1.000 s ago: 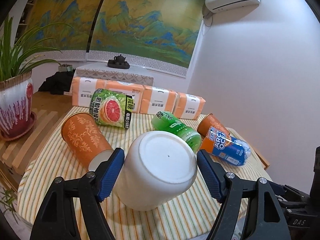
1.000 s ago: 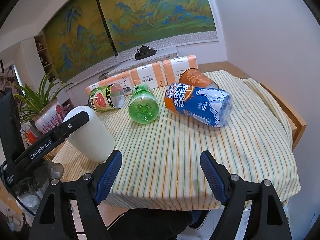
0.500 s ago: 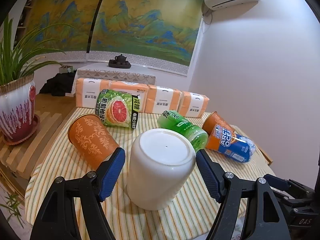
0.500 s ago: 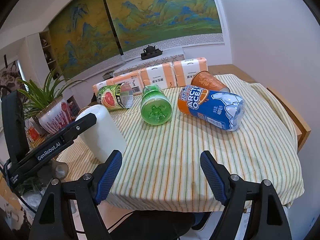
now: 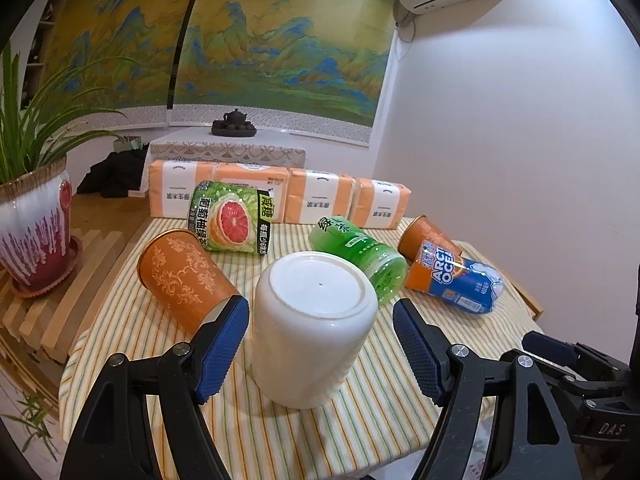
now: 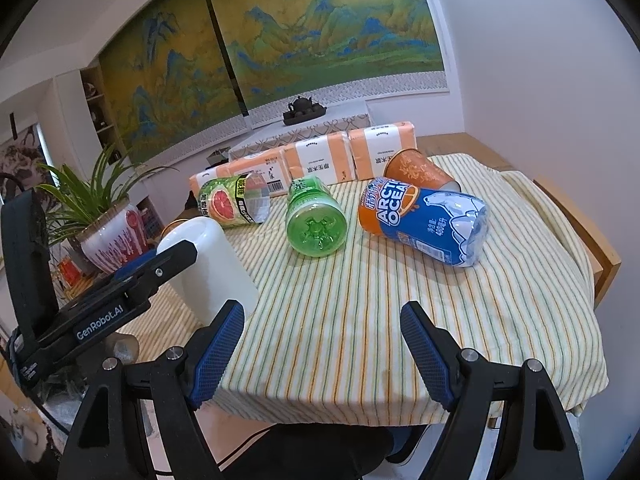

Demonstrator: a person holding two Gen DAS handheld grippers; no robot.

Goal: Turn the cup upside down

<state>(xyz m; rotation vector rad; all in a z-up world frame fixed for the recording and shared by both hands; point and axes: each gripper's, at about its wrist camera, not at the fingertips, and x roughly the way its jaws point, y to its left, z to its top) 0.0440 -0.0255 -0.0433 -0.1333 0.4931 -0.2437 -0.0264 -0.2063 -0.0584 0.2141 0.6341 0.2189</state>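
A white ceramic cup (image 5: 314, 328) stands upside down on the striped tablecloth (image 5: 256, 432), its flat base facing up. My left gripper (image 5: 320, 344) is open, its blue pads on either side of the cup with a gap on both sides. The cup also shows in the right wrist view (image 6: 216, 268), behind the left gripper's black body. My right gripper (image 6: 322, 354) is open and empty above the table's near edge, to the right of the cup.
Lying on the cloth: an orange patterned can (image 5: 184, 276), a grapefruit can (image 5: 230, 218), a green bottle (image 5: 360, 254), a blue Arctic Ocean can (image 5: 456, 280), another orange can (image 5: 426, 236). Tissue packs (image 5: 256, 192) line the back. A potted plant (image 5: 32, 216) stands left.
The cup went from tilted to standing upside down on the cloth. My left gripper has pulled back and up a little, jaws clear of the cup. The right gripper drew back slightly.
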